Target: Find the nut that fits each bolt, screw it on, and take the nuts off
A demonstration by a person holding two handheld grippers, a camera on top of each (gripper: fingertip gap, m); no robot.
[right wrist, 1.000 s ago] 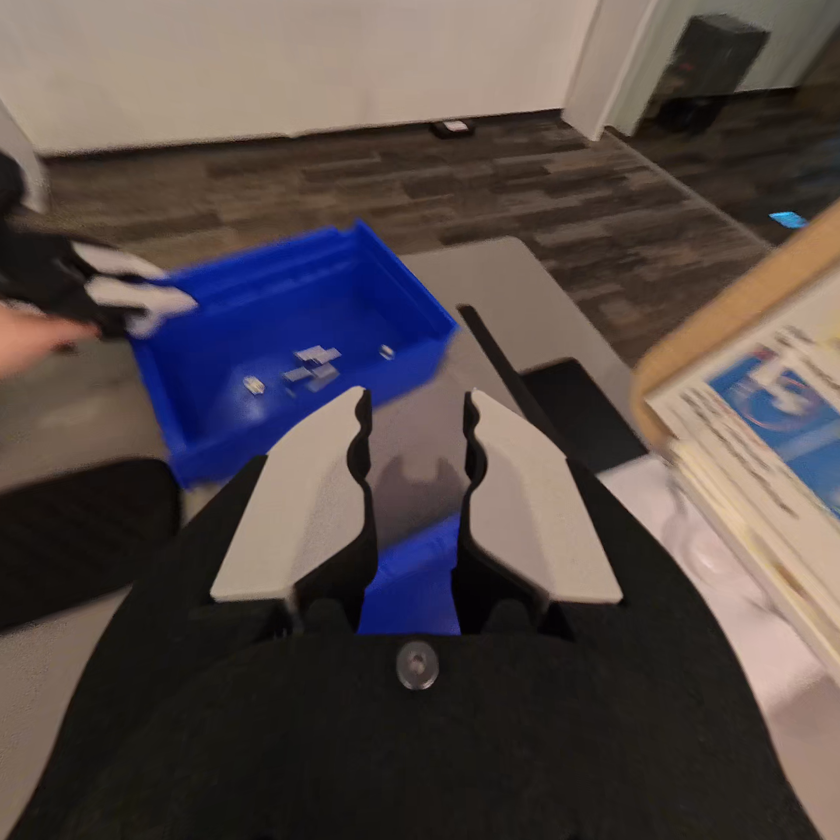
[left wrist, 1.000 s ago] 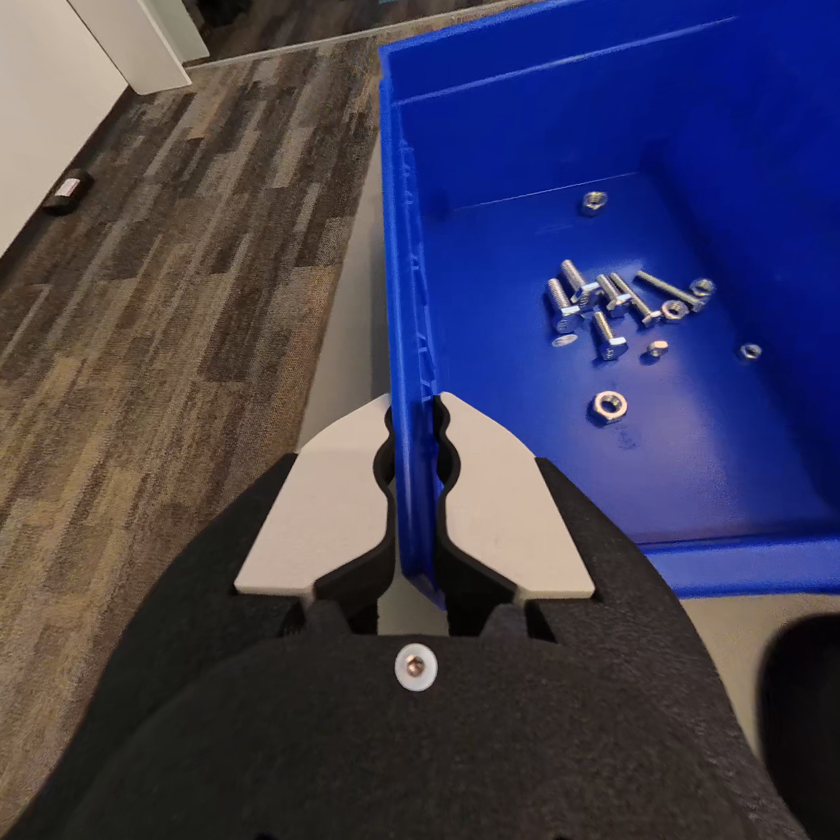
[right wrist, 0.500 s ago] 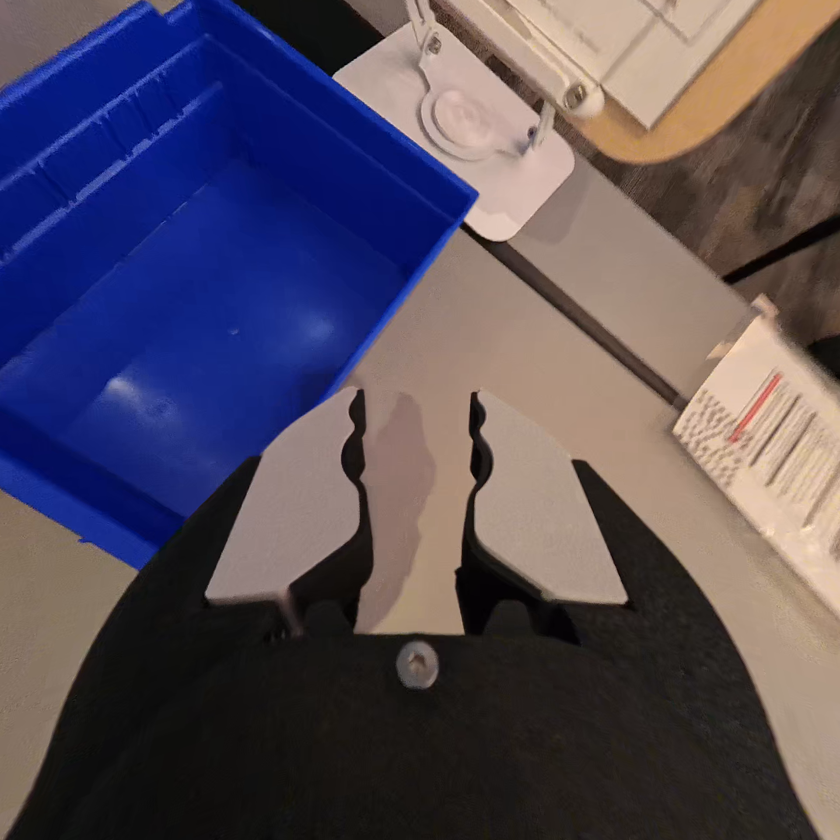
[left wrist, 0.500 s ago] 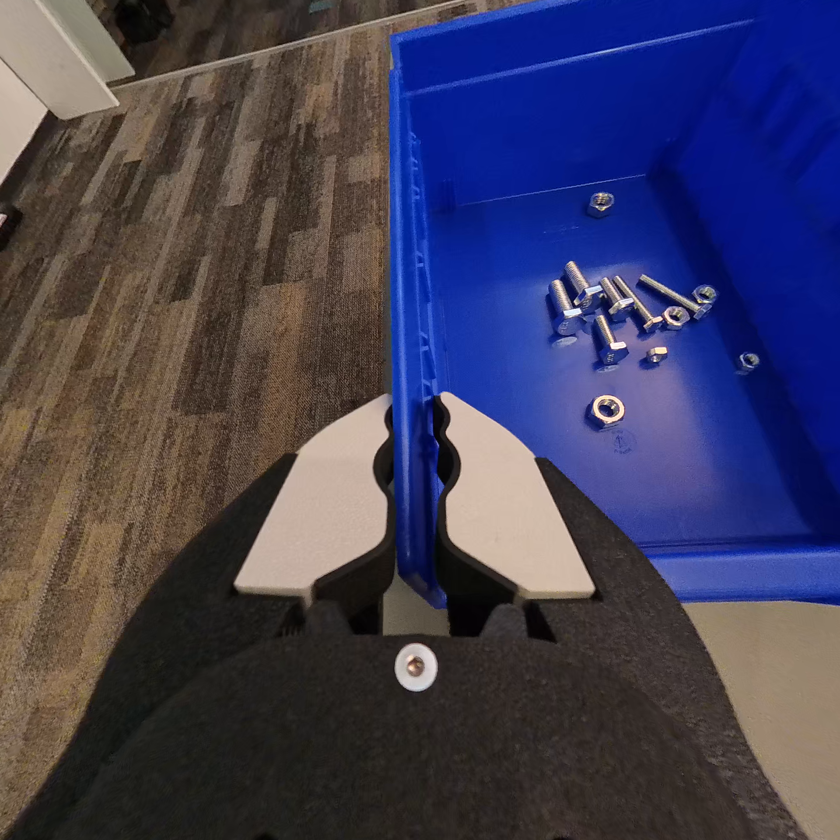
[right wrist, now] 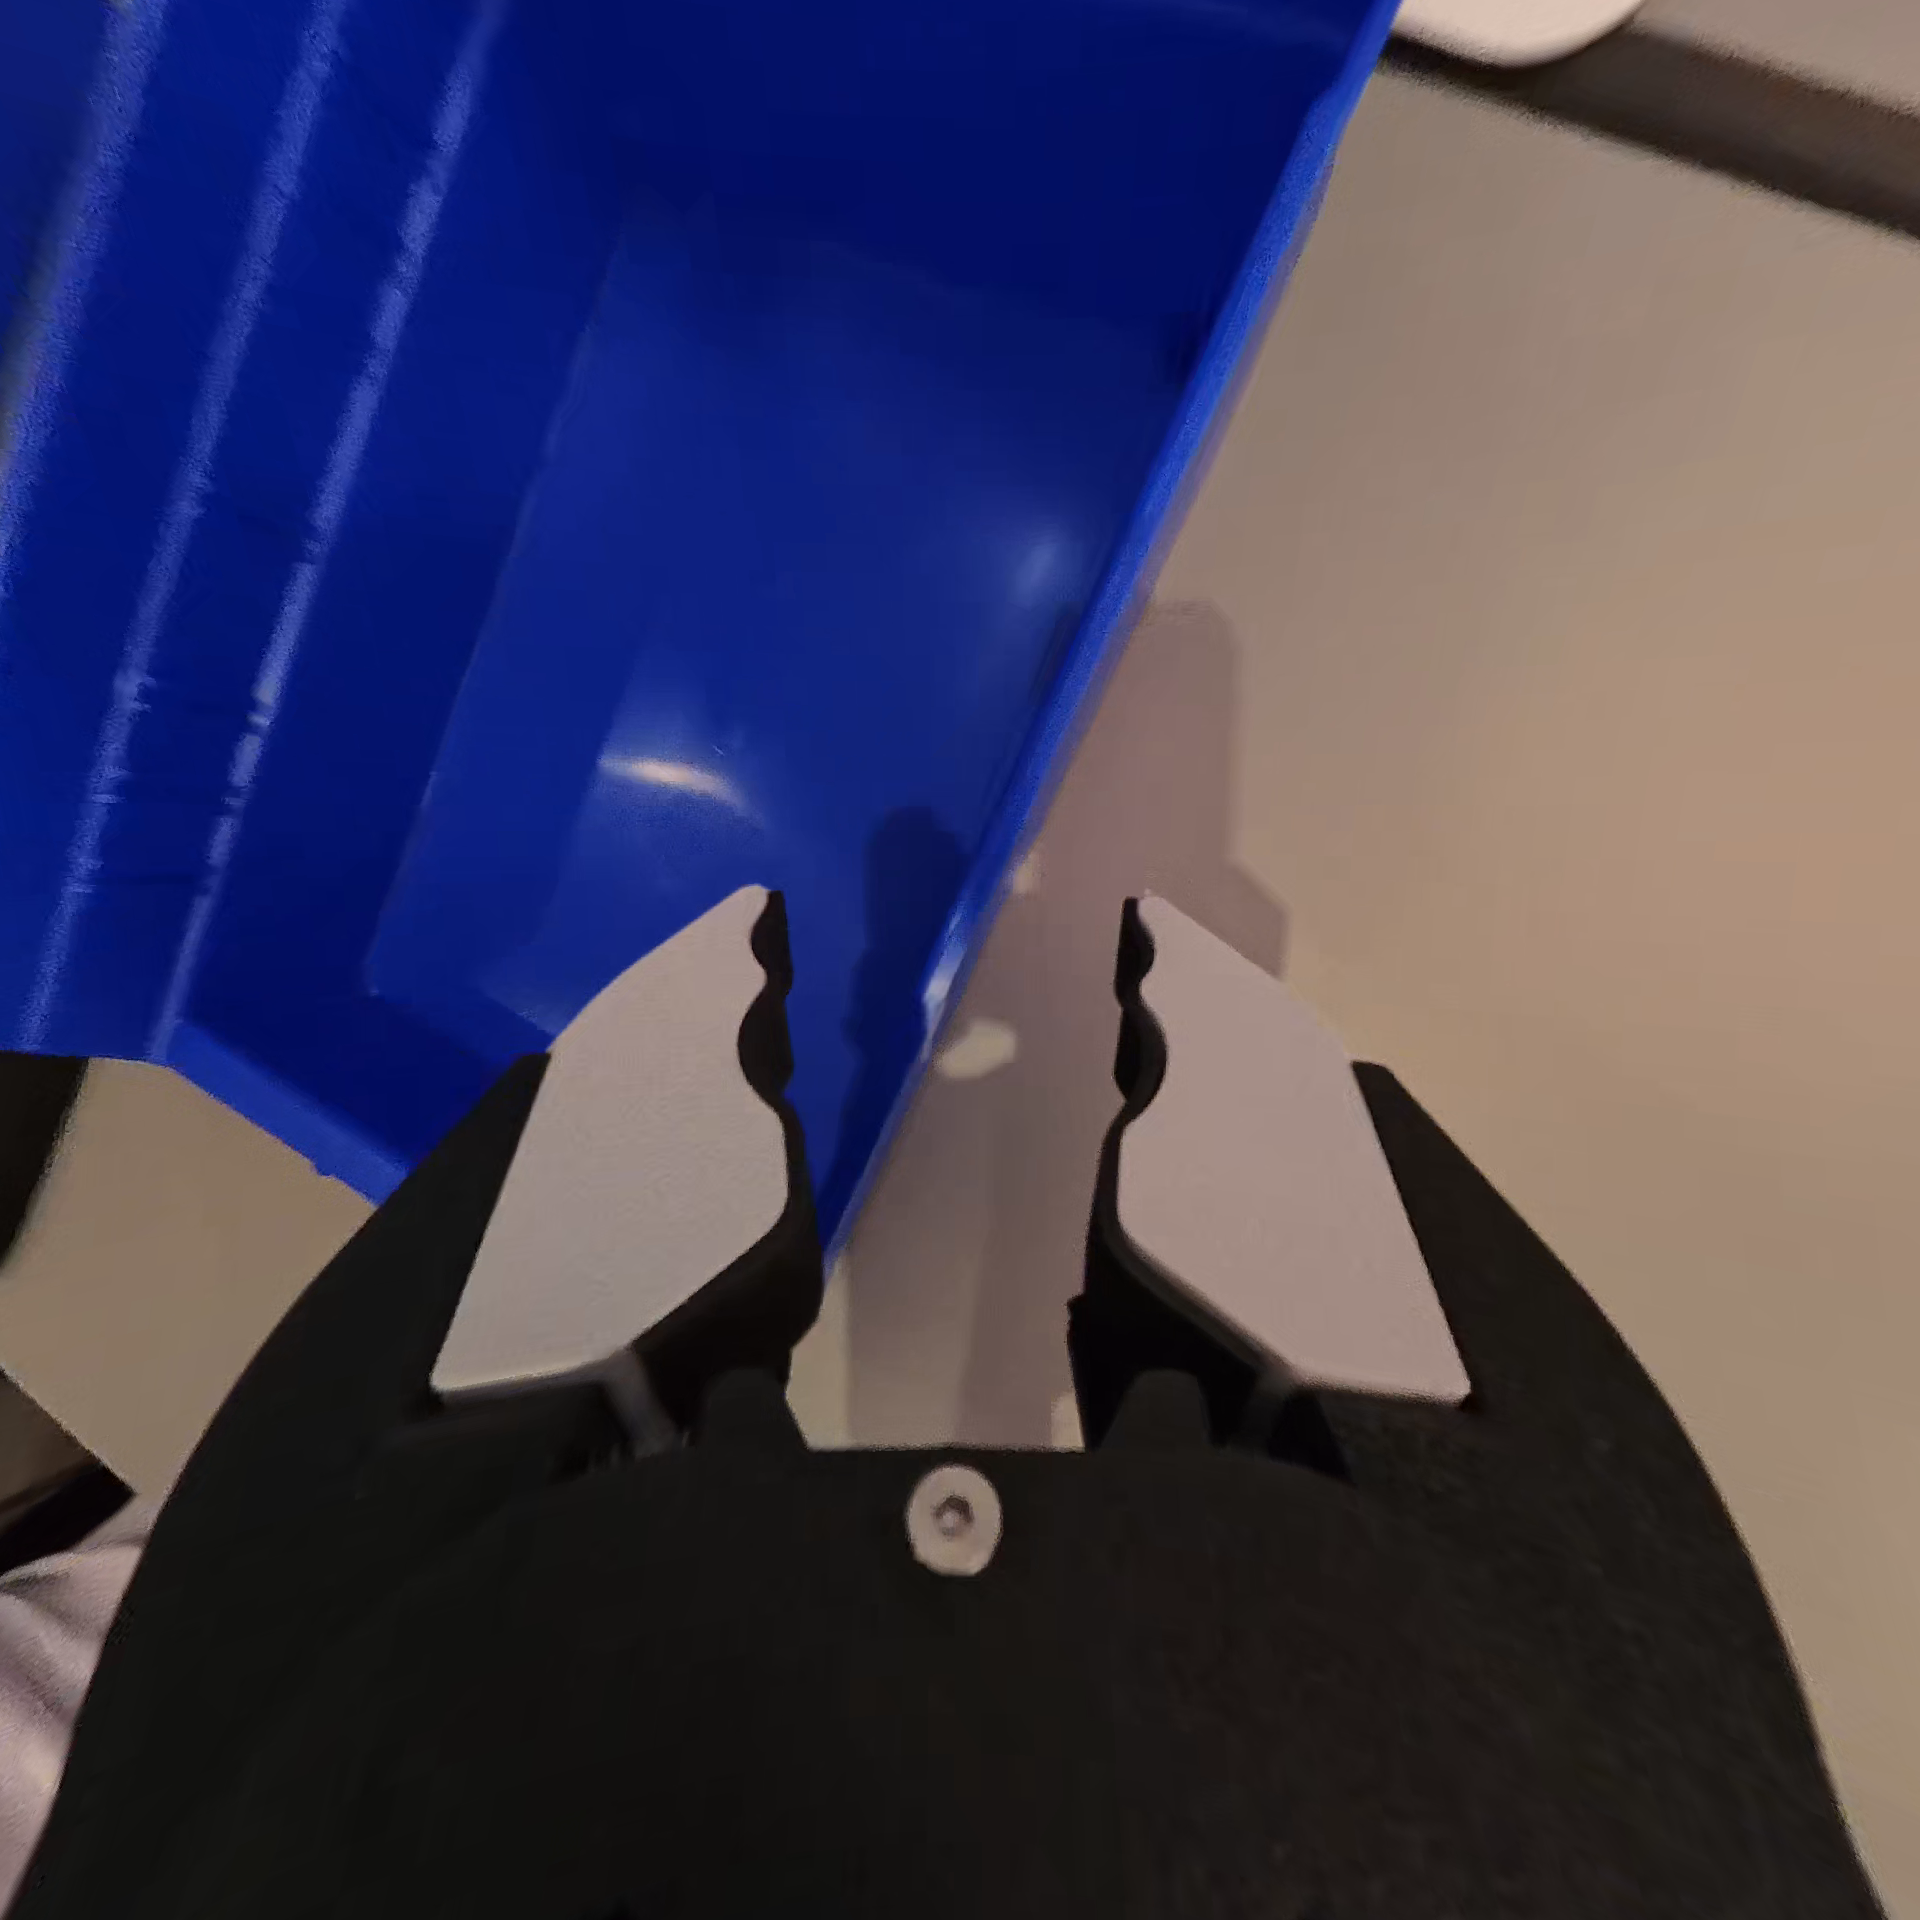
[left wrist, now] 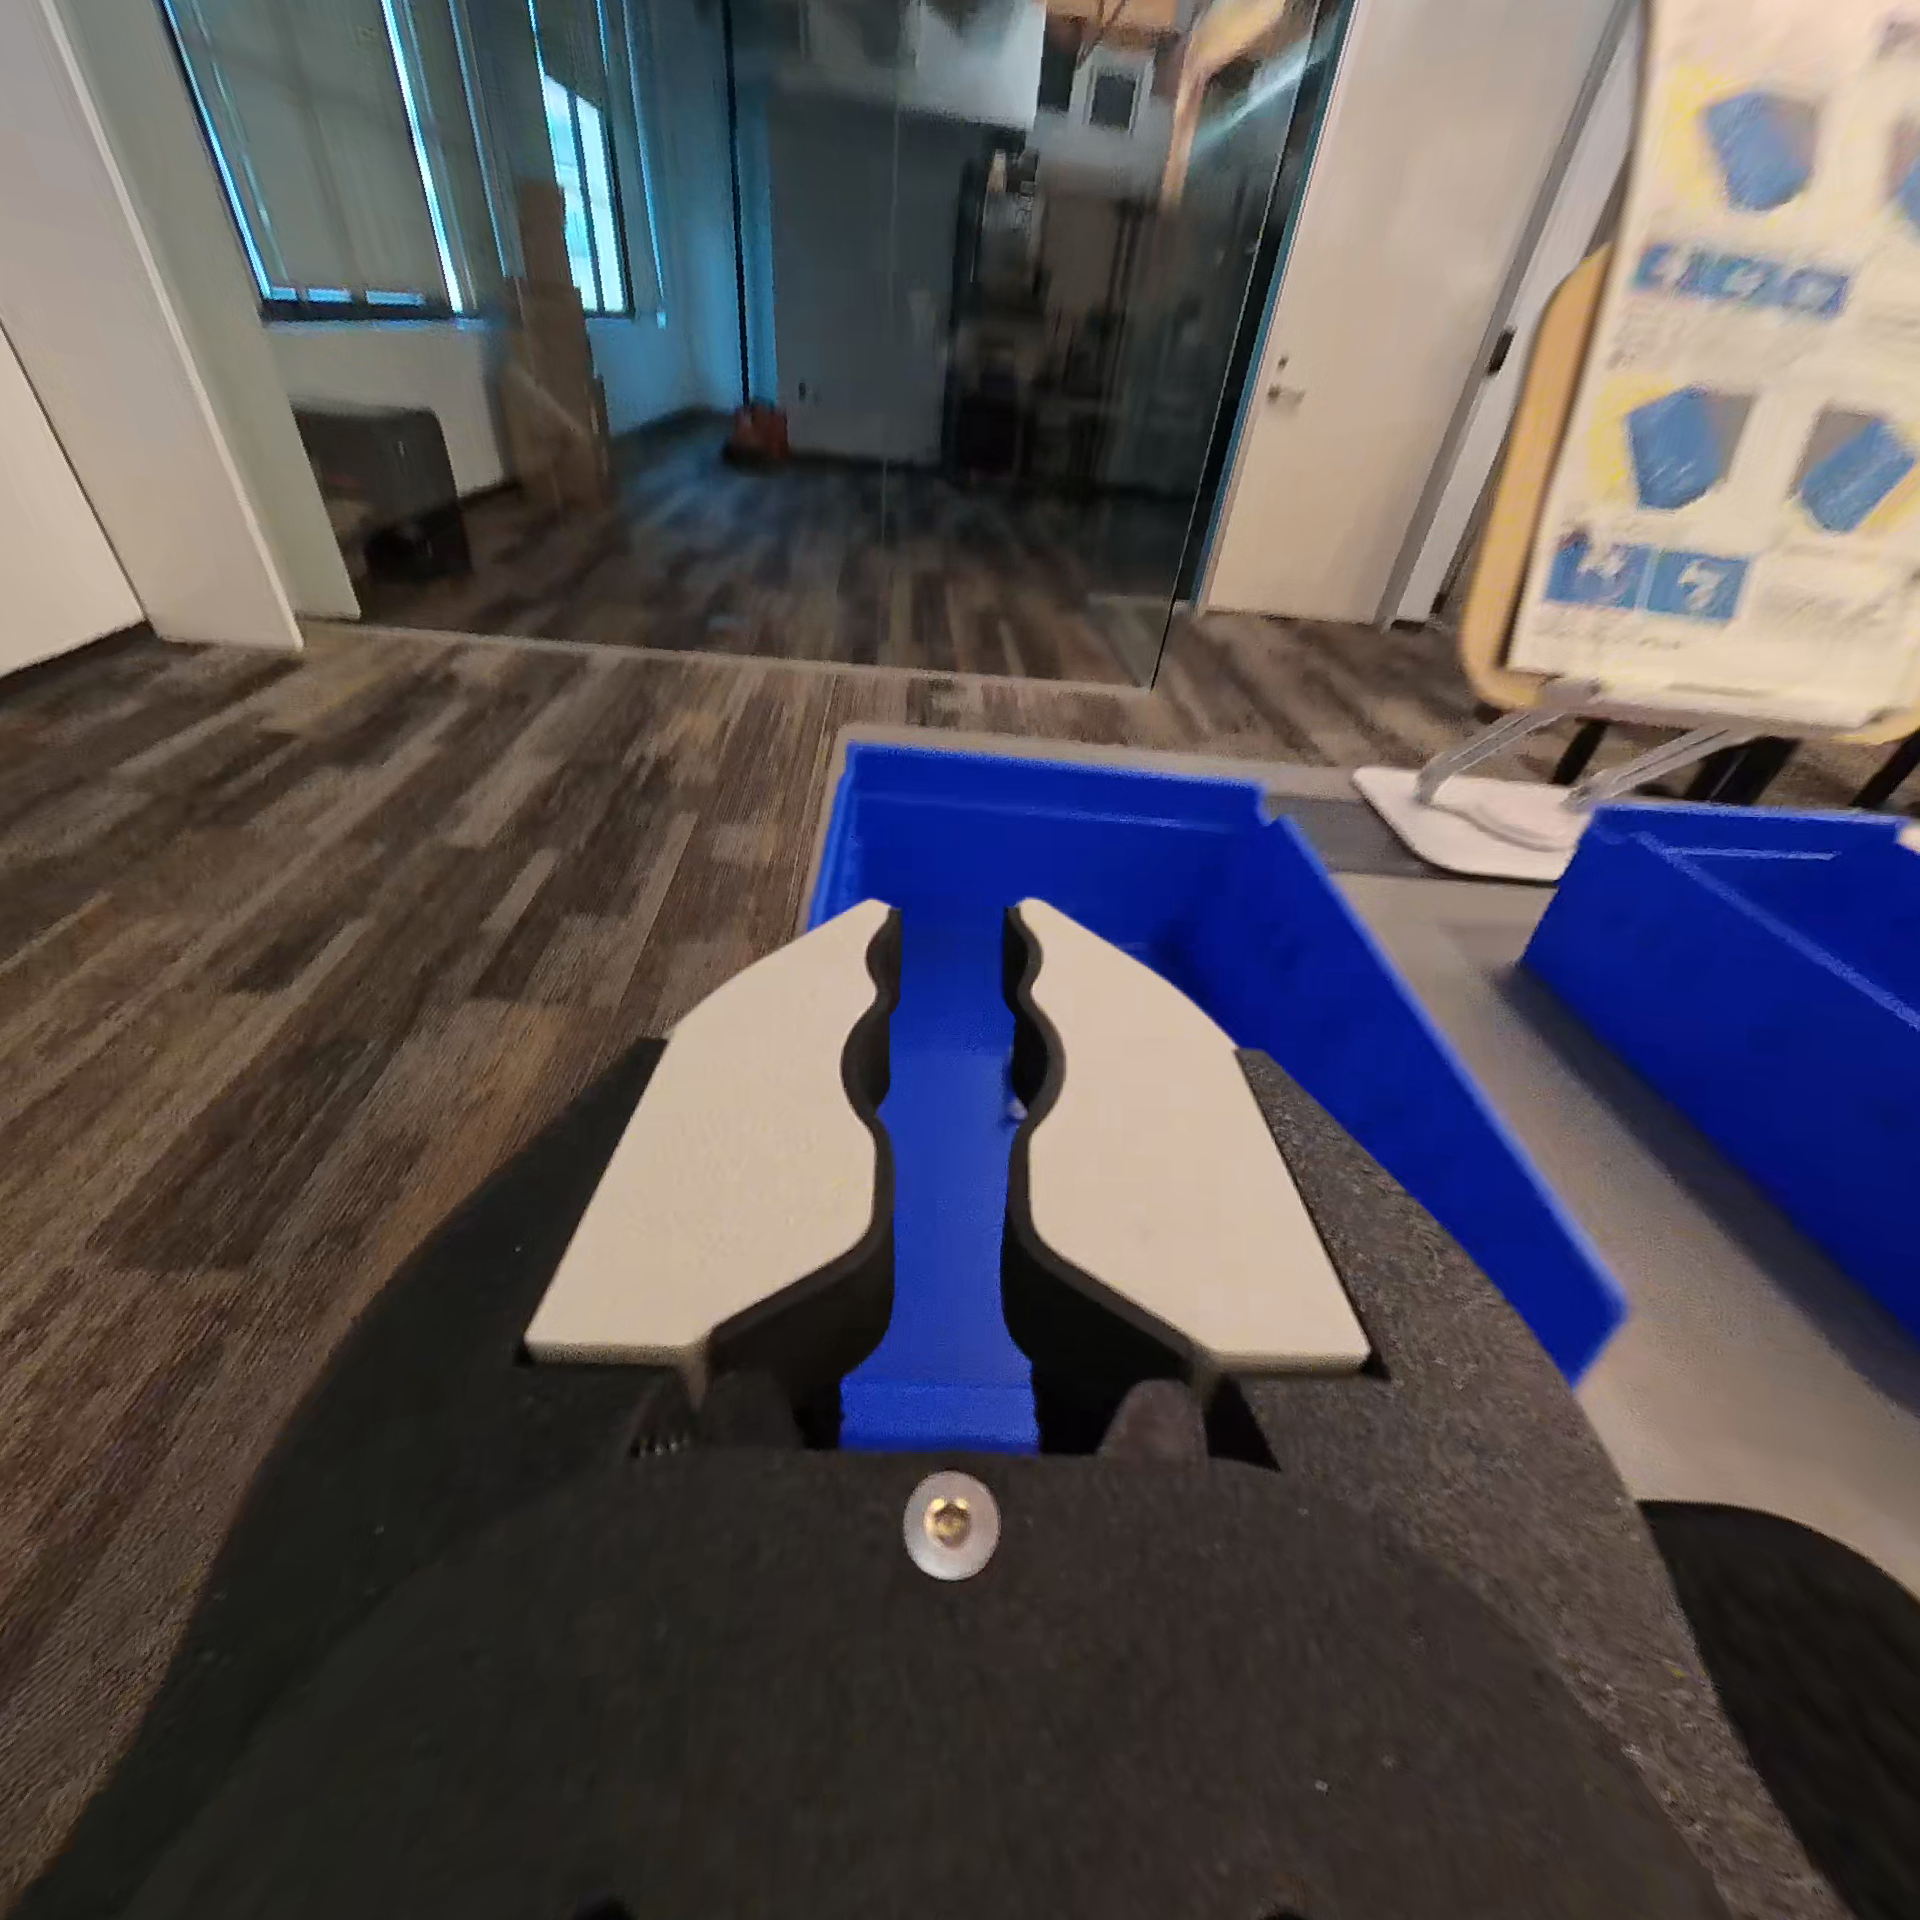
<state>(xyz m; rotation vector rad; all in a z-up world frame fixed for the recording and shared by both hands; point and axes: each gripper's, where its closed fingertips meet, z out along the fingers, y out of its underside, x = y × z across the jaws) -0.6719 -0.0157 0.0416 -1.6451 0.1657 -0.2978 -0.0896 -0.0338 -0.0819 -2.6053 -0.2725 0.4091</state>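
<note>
My left gripper point(left wrist: 951, 904) hovers over the left part of a blue bin point(left wrist: 1351, 997). Its jaws stand a narrow gap apart with nothing between them. Through the gap I see the bin's floor and a small bit of metal point(left wrist: 1013, 1112). The fingers hide the other bolts and nuts. My right gripper point(right wrist: 951, 904) is wide open and straddles the right wall of a second, empty blue bin point(right wrist: 1091, 312). One finger is inside and one outside. This bin also shows in the left wrist view point(left wrist: 1714, 987).
Both bins stand on a grey table point(right wrist: 1558, 727). The first bin sits at the table's left edge, with carpet floor point(left wrist: 364, 935) beyond it. A board on a white-based stand point(left wrist: 1475, 821) is at the back right. A black pad point(left wrist: 1818, 1662) lies near right. My right fingertips sit around 60 cm from my left ones.
My left gripper has let go of the bin's left wall and tipped up from looking down into the bin. My right gripper has moved down onto the empty bin's right wall and opened wider.
</note>
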